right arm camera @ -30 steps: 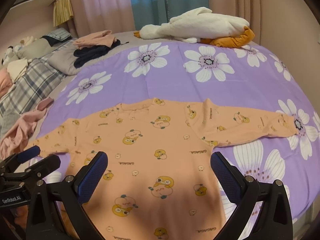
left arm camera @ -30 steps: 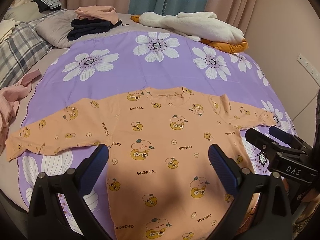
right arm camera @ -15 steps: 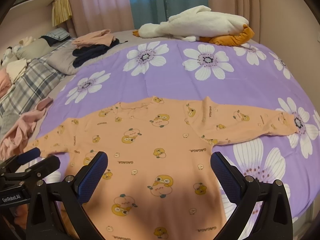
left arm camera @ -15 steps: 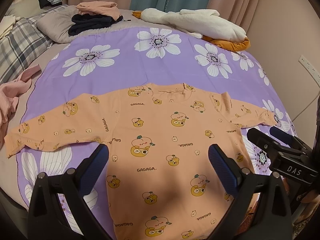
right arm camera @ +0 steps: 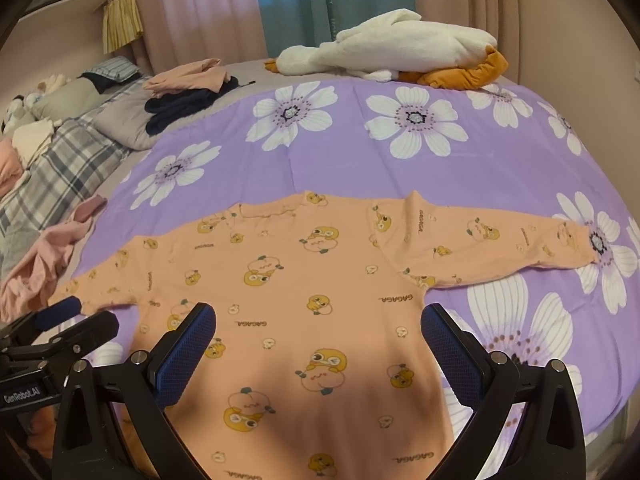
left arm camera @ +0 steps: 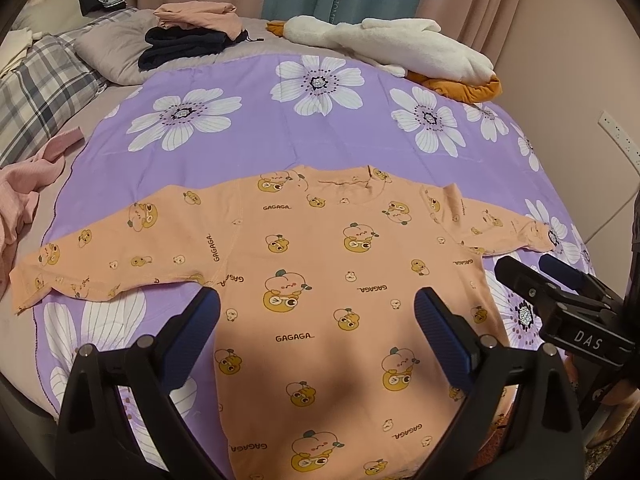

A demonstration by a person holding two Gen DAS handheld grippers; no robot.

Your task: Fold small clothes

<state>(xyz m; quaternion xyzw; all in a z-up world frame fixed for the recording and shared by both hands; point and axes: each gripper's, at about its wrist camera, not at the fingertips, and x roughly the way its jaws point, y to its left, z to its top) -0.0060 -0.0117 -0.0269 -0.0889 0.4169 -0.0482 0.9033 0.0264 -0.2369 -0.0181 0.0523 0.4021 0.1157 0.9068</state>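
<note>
An orange long-sleeved child's top (left arm camera: 332, 280) with cartoon prints lies flat, sleeves spread, on a purple flowered sheet (left arm camera: 248, 136); it also shows in the right wrist view (right arm camera: 304, 280). My left gripper (left arm camera: 316, 320) is open and empty above the top's lower body. My right gripper (right arm camera: 318, 328) is open and empty above the same area, a little to the right. The right gripper shows at the right edge of the left wrist view (left arm camera: 560, 288); the left gripper shows at the left edge of the right wrist view (right arm camera: 64, 320).
A stack of folded pink and dark clothes (left arm camera: 192, 36) lies at the back left. A white plush goose (left arm camera: 392, 44) lies at the back. A crumpled pink garment (left arm camera: 24, 192) sits at the left by plaid bedding (left arm camera: 44, 80). A wall stands close on the right.
Both grippers have drawn slightly back and up from the top, so more of the bed shows. The top lies as before. Both jaws stay open.
</note>
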